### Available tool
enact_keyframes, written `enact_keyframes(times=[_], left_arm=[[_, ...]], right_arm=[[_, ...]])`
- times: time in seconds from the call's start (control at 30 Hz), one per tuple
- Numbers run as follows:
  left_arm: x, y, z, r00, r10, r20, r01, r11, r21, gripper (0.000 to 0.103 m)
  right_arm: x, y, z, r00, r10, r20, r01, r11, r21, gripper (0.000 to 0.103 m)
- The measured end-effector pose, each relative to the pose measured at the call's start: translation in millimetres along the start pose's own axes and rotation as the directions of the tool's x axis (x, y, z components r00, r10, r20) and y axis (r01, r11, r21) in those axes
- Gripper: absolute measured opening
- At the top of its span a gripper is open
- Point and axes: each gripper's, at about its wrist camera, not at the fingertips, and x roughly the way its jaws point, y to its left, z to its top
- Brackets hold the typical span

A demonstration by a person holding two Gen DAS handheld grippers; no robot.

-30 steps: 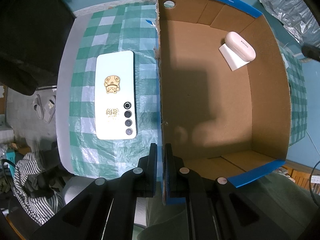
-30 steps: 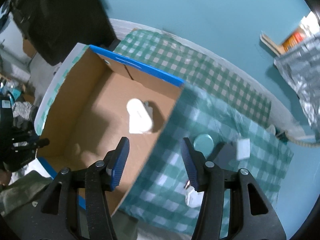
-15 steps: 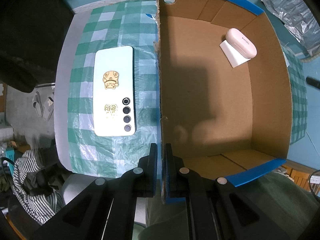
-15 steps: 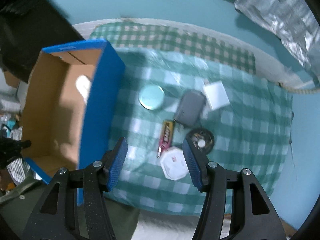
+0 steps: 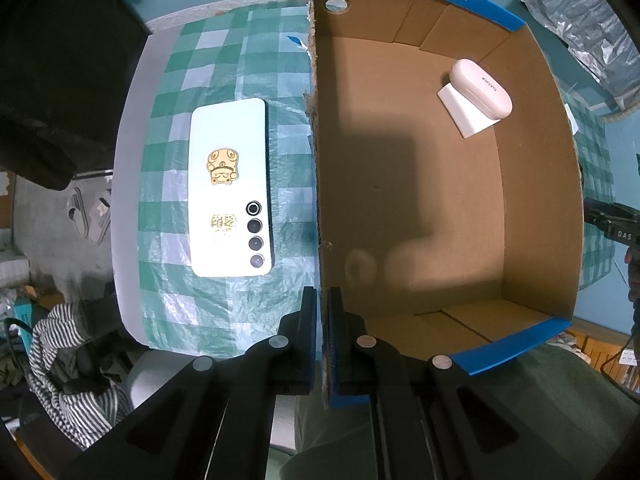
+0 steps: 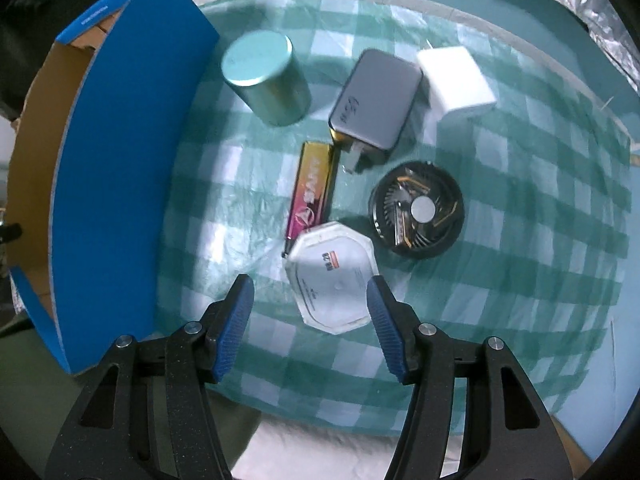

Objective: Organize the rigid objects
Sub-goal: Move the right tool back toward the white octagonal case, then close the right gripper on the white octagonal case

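Observation:
My left gripper (image 5: 321, 320) is shut on the near end of the left wall of the cardboard box (image 5: 318, 184). Inside the box, at the far right, a pale earbud case (image 5: 480, 89) leans on a small white block (image 5: 464, 114). A white phone (image 5: 230, 188) lies face down on the checked cloth left of the box. My right gripper (image 6: 310, 306) hovers above a white octagonal container (image 6: 332, 278), which lies below and between its fingers. Its jaws are opening and the pads do not touch the container. The box's blue outer wall (image 6: 120, 168) stands to its left.
Past the octagonal container on the green checked cloth (image 6: 520, 280) lie a pink and gold bar (image 6: 312, 192), a black fan (image 6: 418, 214), a grey charger (image 6: 376, 100), a white block (image 6: 454, 76) and a teal tin (image 6: 266, 78). Crinkled foil (image 6: 580, 8) lies beyond the table.
My right gripper has swung from above the box to over the objects on the cloth, come lower, and its jaws have widened. The left gripper and the box have stayed put.

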Motion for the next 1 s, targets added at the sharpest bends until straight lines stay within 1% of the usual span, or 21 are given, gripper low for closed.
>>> enact_keyframes(times=[0.1,0.23,0.43,0.53,0.6,0.67,0.8,1.0], left_arm=[[-0.5,0.8,0.1,1.0,-0.003,0.0,0.003,1.0,0.001,0.003],[-1.1,1.6,0.0,1.0,-0.008,-0.001,0.008,1.0,-0.004,0.003],[-0.9,-0.1,0.0,1.0,0.005,-0.005,-0.005,1.0,0.006,0.003],[-0.1,-0.7,0.3,1.0,0.006,-0.006,-0.006,1.0,0.007,0.003],[0.6,-0.9,0.7,1.0,0.006,-0.008,-0.006,1.0,0.007,0.003],[1.2,-1.0,1.6,1.0,0.008,-0.011,-0.008,1.0,0.009,0.003],[2.3,-0.7,2.3,1.0,0.008,-0.017,-0.008,1.0,0.007,0.003],[3.2,4.9,2.6,1.0,-0.017,-0.02,0.017,1.0,-0.02,0.003]], right_arm=[[3.9,-2.6,-2.1,1.0,-0.02,-0.004,0.02,1.0,-0.001,0.069],[3.2,-7.0,-4.1,1.0,-0.009,0.001,0.009,1.0,0.024,0.069],[5.2,-14.2,-7.3,1.0,0.004,-0.008,-0.004,1.0,0.019,0.069],[8.1,-14.9,-8.5,1.0,0.018,-0.008,-0.018,1.0,0.003,0.069],[9.8,-14.9,-10.2,1.0,0.022,-0.004,-0.023,1.0,-0.013,0.072],[16.5,-13.1,-13.2,1.0,0.022,-0.007,-0.022,0.999,-0.024,0.072],[27.5,-7.6,-12.2,1.0,0.001,-0.015,-0.002,0.999,-0.049,0.072],[45.7,-4.5,-2.4,1.0,-0.003,-0.027,0.001,0.997,-0.071,0.072]])
